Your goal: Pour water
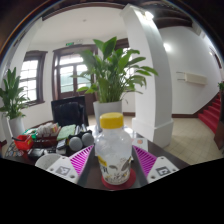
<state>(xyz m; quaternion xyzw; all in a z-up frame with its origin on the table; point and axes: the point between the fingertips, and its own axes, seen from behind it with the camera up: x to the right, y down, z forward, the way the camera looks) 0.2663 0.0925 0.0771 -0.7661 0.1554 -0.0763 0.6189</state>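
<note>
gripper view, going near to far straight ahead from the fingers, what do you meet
bottle with a yellow cap, standing between the gripper's pink pads, then the big potted plant just behind it, then the windows on the far wall

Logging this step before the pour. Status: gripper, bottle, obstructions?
Gripper shut on bottle, pads on both sides. Bottle upright, yellow cap on, not pouring yet. Potted plant beyond; clutter on the table off to one side, nothing directly ahead.

Bottle [113,150] base (behind the fingers [80,157]) hidden; table clutter indistinct.
</note>
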